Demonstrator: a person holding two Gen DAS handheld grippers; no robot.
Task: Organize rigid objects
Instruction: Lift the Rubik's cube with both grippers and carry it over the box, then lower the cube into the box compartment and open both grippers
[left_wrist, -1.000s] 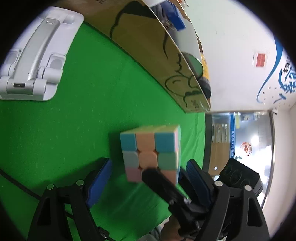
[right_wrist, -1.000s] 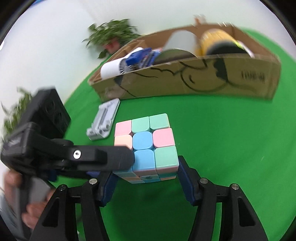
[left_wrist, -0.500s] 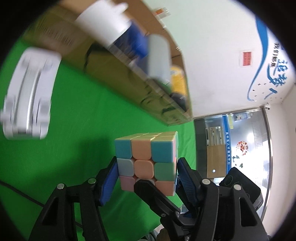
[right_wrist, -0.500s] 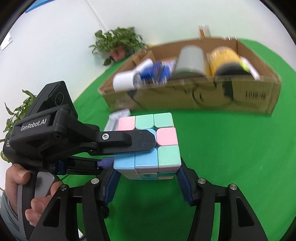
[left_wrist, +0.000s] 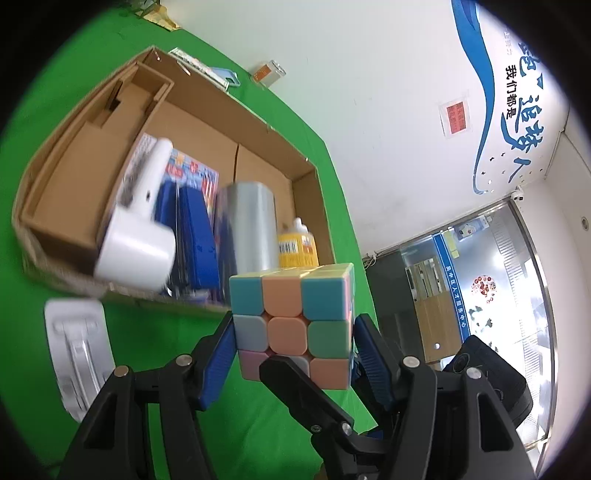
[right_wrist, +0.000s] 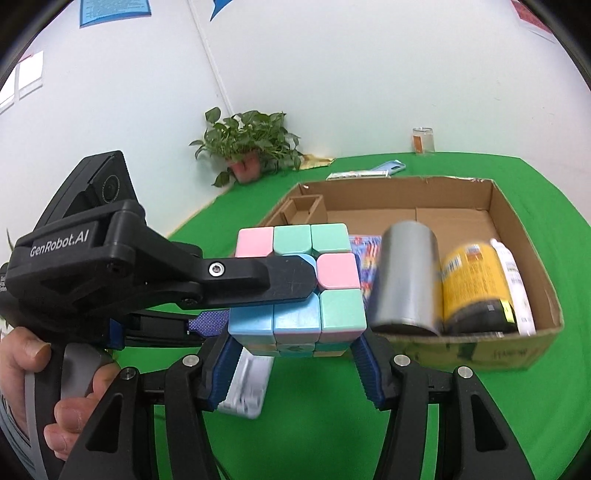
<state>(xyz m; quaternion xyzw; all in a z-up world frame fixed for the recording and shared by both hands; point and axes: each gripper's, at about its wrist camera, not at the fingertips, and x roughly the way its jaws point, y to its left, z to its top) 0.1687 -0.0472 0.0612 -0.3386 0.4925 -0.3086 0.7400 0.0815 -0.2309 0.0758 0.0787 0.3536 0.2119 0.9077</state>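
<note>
The left gripper (left_wrist: 293, 350) and right gripper (right_wrist: 295, 363) are both clamped on the pastel puzzle cube (left_wrist: 291, 317), which is held clear above the green desk (left_wrist: 155, 332). The cardboard box (right_wrist: 517, 354) is seen beyond, just far-right.

Left gripper (left_wrist: 293, 349) and right gripper (right_wrist: 295, 363), both showing black angular plastic frames branching into two fingers, each finger ending in a ribbed blue pad (left_wrist: 218, 360) and carrying round silver screws (right_wrist: 399, 359) along its length. White lettering "GenRobot.AI" is appearing on the black housing of the left gripper, beside a round camera lens. A hand (right_wrist: 35, 384) is wrapping a grey handle at the left edge of the right wrist view.
</note>
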